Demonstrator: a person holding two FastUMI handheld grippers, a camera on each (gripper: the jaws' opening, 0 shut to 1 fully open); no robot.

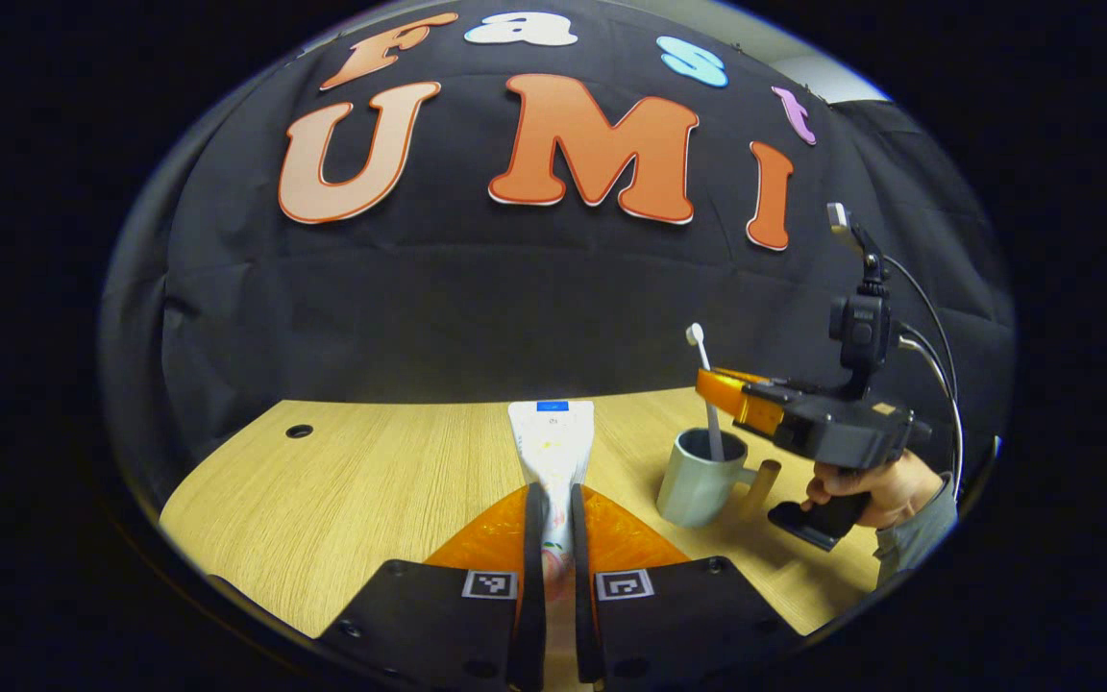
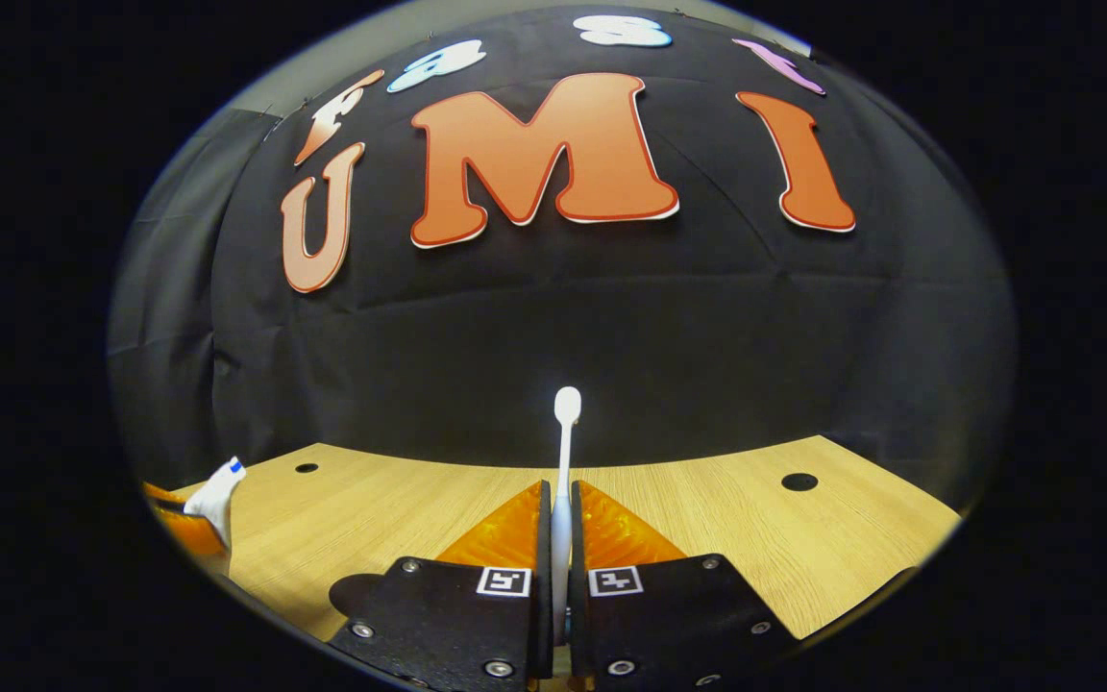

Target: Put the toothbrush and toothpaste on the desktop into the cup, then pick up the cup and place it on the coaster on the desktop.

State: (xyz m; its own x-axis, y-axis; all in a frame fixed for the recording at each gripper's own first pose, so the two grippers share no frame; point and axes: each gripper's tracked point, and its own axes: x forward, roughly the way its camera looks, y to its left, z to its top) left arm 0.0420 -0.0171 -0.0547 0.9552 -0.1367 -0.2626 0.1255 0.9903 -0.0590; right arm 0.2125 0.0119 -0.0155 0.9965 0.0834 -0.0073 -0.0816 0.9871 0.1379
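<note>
My left gripper is shut on a white toothpaste tube, whose flat end with a blue patch points forward over the wooden desk. To the right stands a pale grey-green cup with a tan handle. The right gripper, held by a hand, hovers just above the cup. In the right gripper view, the right gripper is shut on a white toothbrush, head up. The toothbrush stands upright with its lower end inside the cup. The toothpaste tube also appears at the far left.
The desk runs back to the black cloth wall. It has round cable holes at the back left and back right. A hand and grey sleeve sit at the desk's right edge.
</note>
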